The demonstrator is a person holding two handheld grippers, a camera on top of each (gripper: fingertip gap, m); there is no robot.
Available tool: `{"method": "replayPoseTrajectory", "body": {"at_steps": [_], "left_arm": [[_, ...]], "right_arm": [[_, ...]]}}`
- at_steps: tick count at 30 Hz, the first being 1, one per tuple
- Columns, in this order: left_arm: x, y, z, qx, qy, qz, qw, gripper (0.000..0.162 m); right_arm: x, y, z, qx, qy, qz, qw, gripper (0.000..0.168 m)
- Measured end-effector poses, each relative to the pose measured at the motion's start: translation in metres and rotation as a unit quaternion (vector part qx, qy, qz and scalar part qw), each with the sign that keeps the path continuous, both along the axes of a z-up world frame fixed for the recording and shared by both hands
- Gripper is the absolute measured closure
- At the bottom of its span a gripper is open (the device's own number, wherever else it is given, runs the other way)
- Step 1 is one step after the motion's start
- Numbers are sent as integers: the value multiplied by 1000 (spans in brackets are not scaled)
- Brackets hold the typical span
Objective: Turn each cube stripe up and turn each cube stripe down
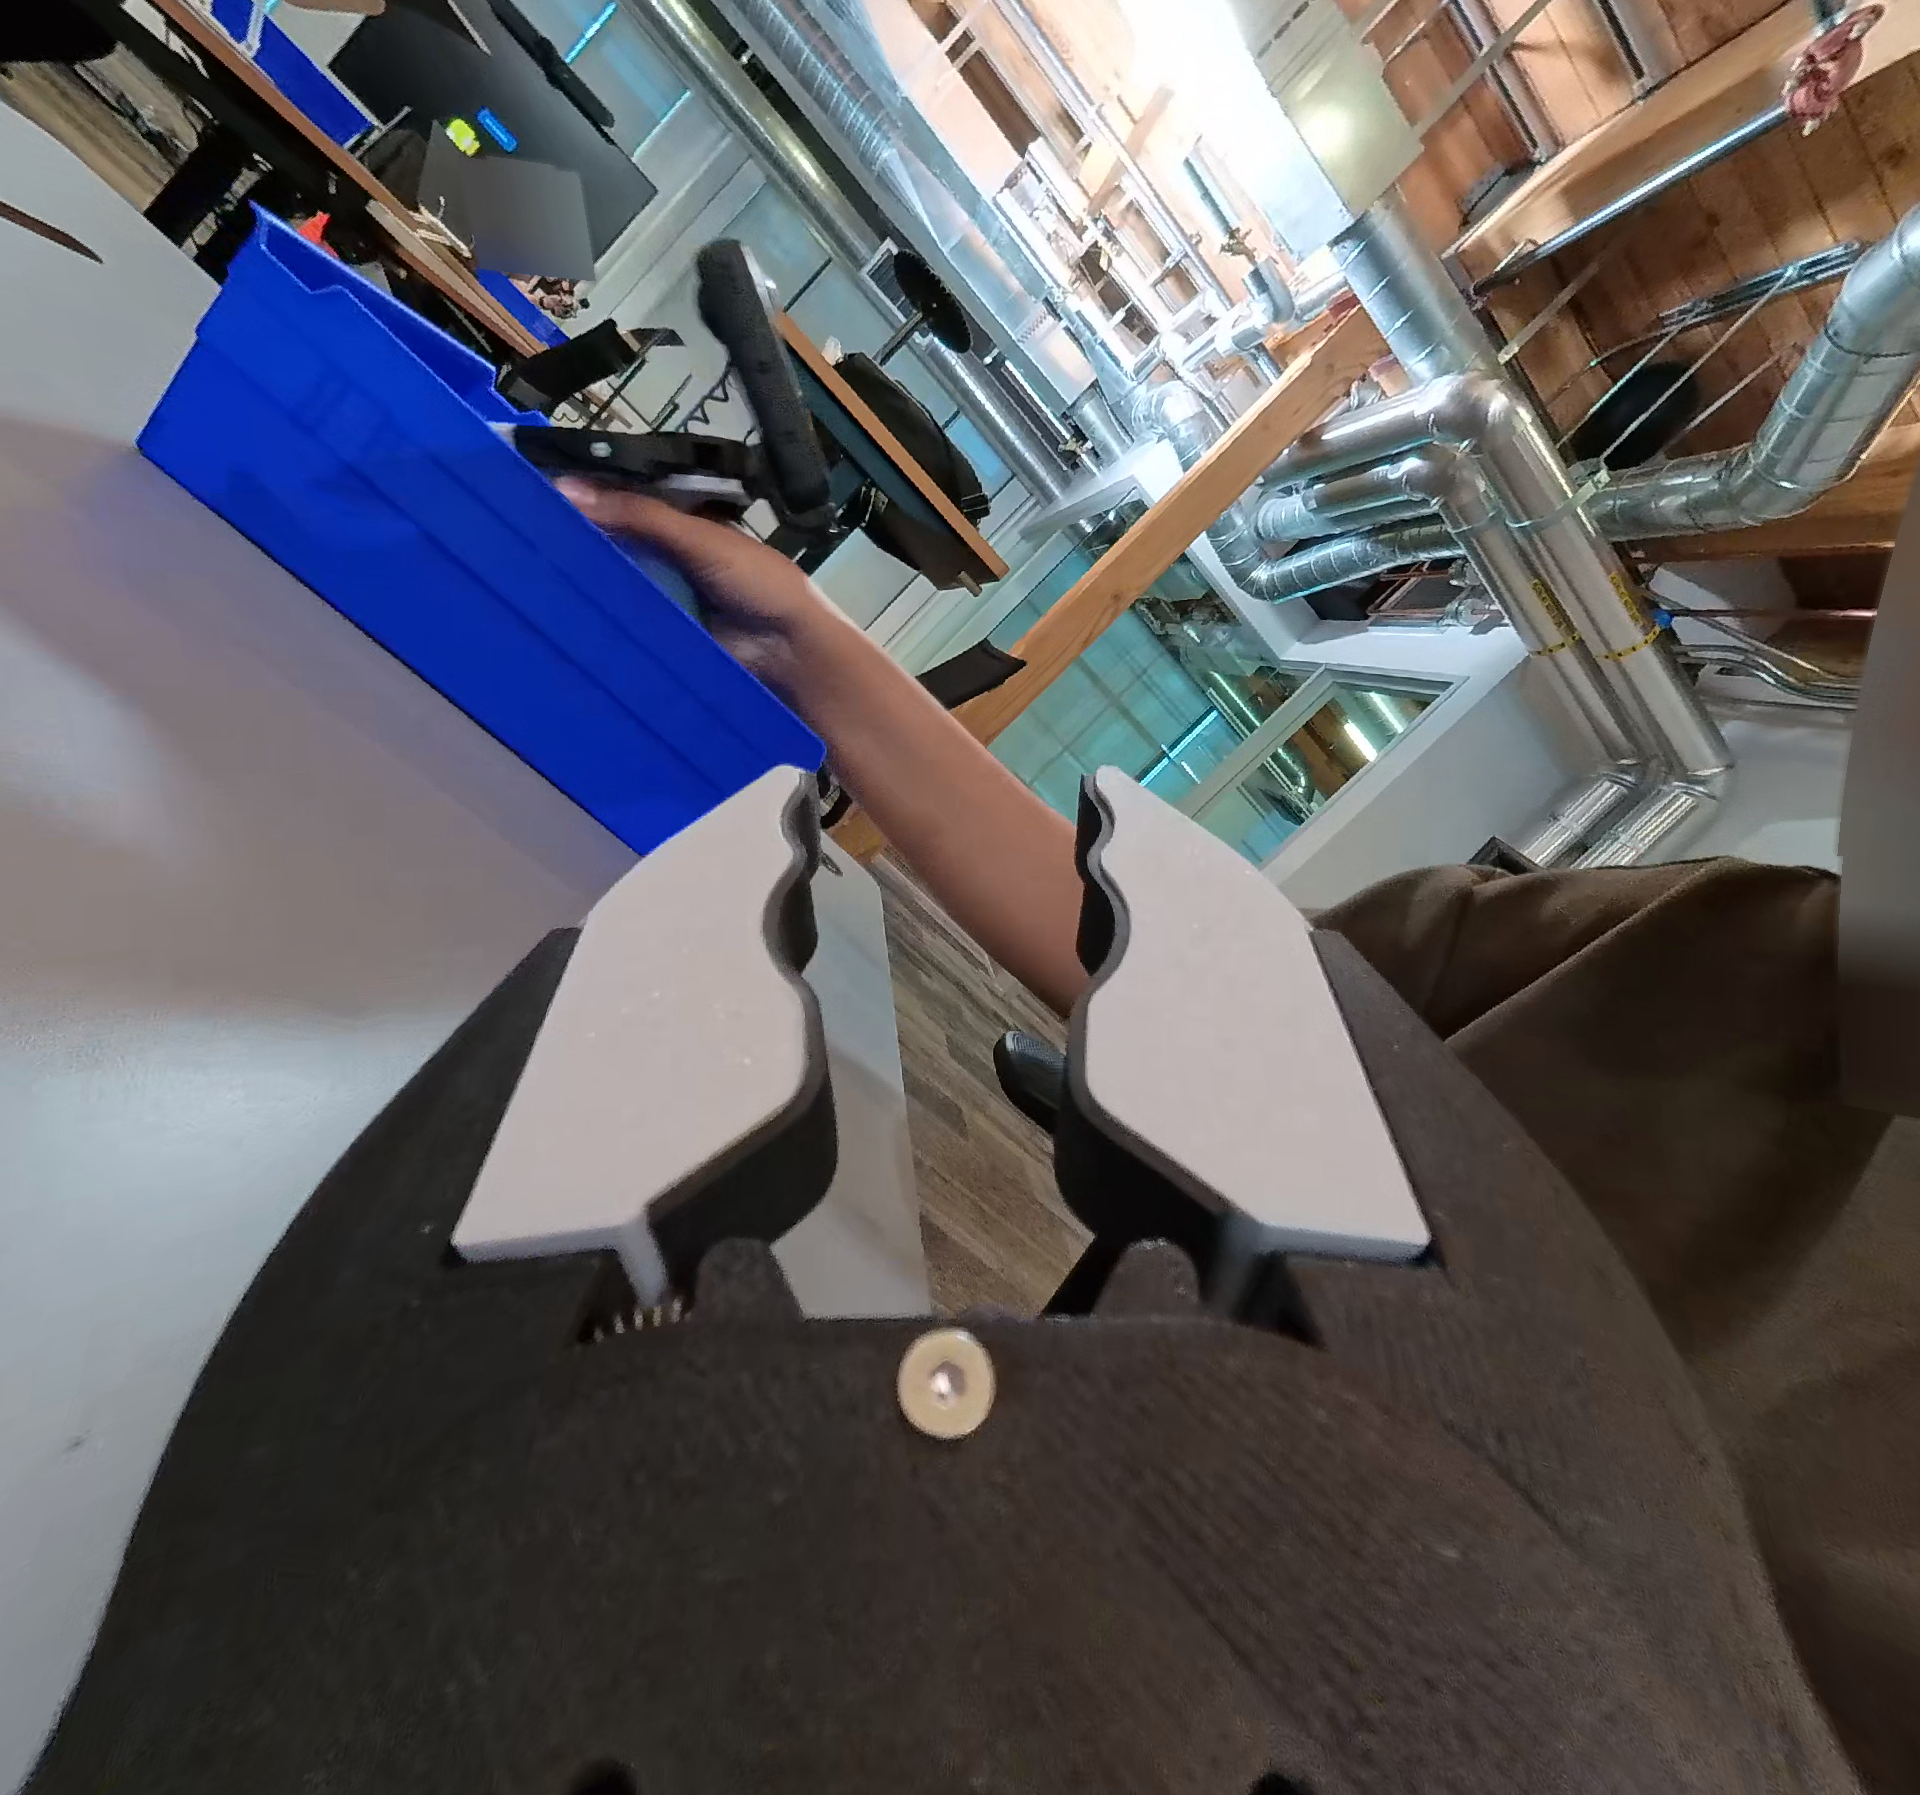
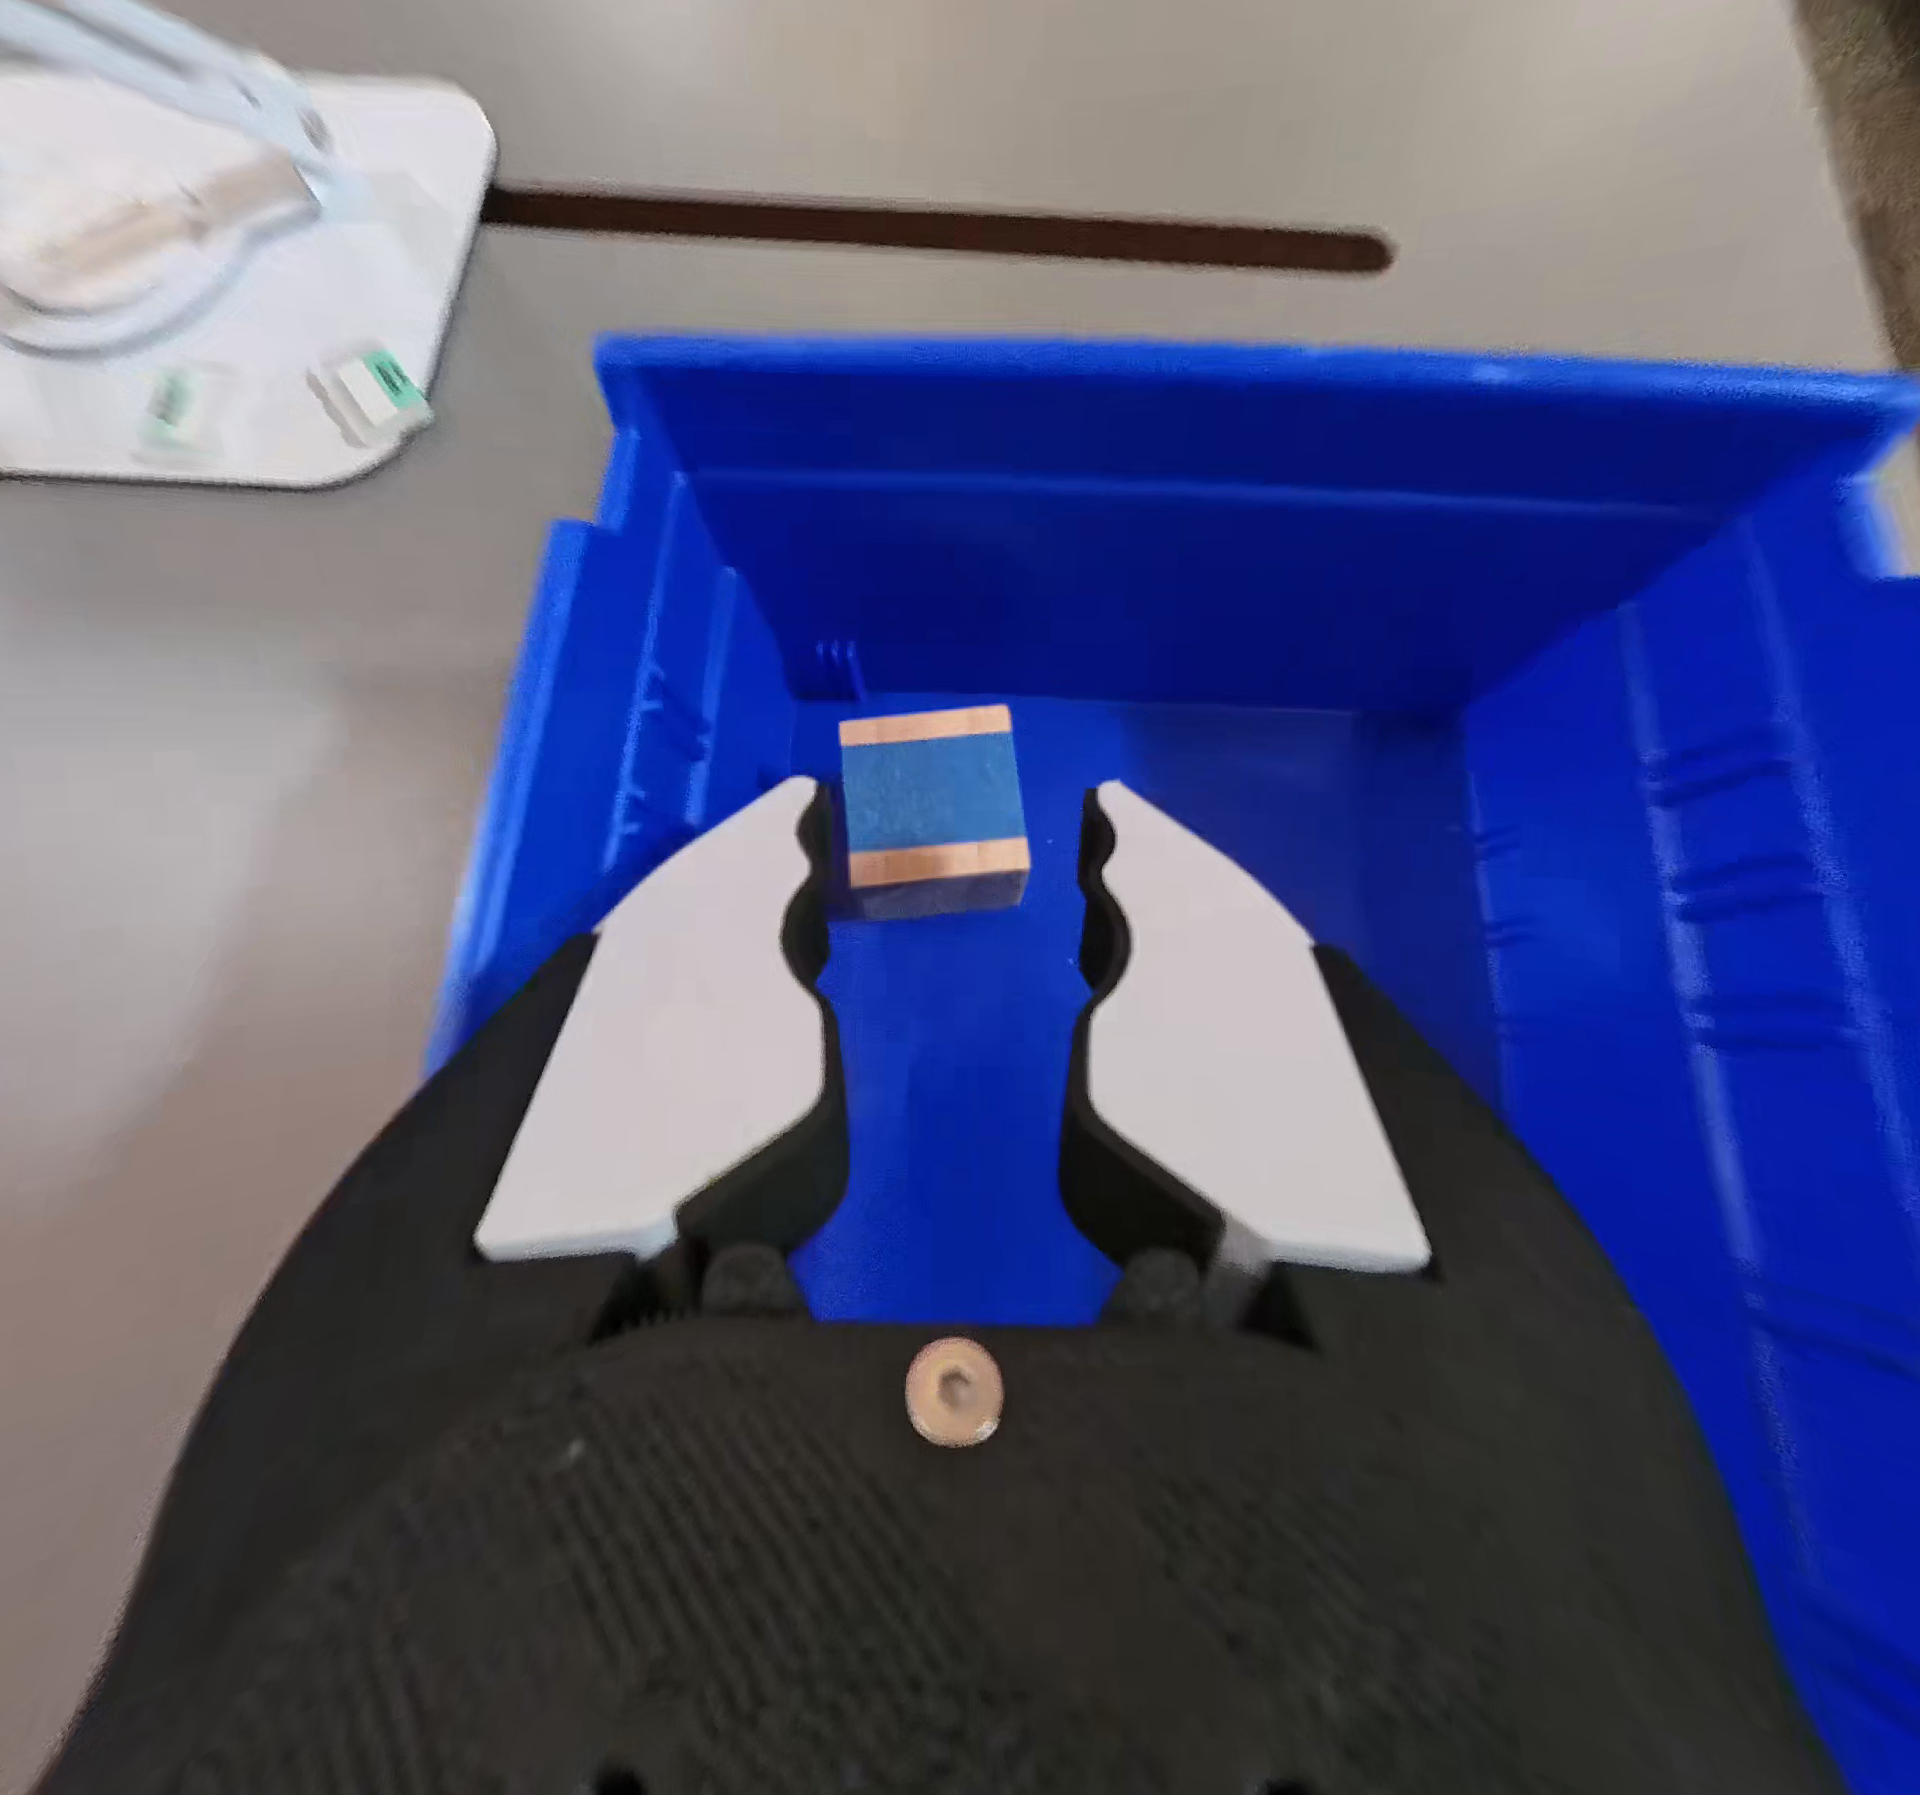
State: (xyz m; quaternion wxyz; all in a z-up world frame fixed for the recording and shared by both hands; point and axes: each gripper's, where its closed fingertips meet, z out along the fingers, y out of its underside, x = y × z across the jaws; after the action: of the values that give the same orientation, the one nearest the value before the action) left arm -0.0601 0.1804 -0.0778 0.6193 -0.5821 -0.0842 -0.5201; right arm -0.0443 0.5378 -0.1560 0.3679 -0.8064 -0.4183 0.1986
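In the left wrist view, the left gripper [image 1: 940,800] is tipped up and away from the work, its grey-faced fingers spread moderately apart with nothing between them; it looks parked off the edge of the pale grey table [image 1: 208,706], probably to leave room for the other hand. Farther off, the deep blue plastic bin [image 1: 436,540] sits on that table, and the right gripper [image 1: 582,457] reaches over its rim. In the right wrist view, the right gripper [image 2: 951,795] points down into the blue plastic bin [image 2: 1714,914], jaws apart and holding nothing. The small wooden cube with a broad blue stripe [image 2: 930,805] rests on the bin floor, stripe upward, just off the left fingertip; whether they touch is unclear. The cube appears lined up for a grasp to flip it.
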Motion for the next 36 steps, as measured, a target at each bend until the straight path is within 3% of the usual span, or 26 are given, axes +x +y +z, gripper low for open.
{"method": "replayPoseTrajectory", "body": {"at_steps": [4,7,9,11,13,15,18,21,26,29,32,36], "left_arm": [[-2,0,2,2,3,9,1000,114],[-6,6,-5,-13,25,36,999,110],[-9,11,-9,-26,54,54,997,106],[-15,11,-4,-28,94,71,993,102],[-24,3,15,-8,131,69,989,99],[-51,-11,40,5,159,97,982,96],[-120,-47,81,7,190,212,959,96],[-210,-102,87,-93,230,361,899,94],[-314,-221,47,-263,269,522,766,91],[-345,-284,-15,-435,262,536,674,91],[-356,-316,-62,-546,254,528,598,91],[-358,-326,-96,-613,252,507,551,87]], "right_arm": [[19,-36,76,-9,118,21,993,118],[22,-129,147,-64,262,122,955,118],[24,-197,161,-71,301,185,933,119],[23,-257,140,-74,297,230,924,119],[24,-301,101,-69,261,264,926,117],[25,-326,63,-47,223,282,932,119],[25,-348,30,-37,211,298,930,124],[21,-365,17,-67,216,325,918,125],[15,-372,-1,-72,181,351,916,126],[14,-378,-8,-87,169,361,913,126],[12,-386,-12,-92,159,375,909,125],[12,-393,-13,-72,150,393,904,125]]}}
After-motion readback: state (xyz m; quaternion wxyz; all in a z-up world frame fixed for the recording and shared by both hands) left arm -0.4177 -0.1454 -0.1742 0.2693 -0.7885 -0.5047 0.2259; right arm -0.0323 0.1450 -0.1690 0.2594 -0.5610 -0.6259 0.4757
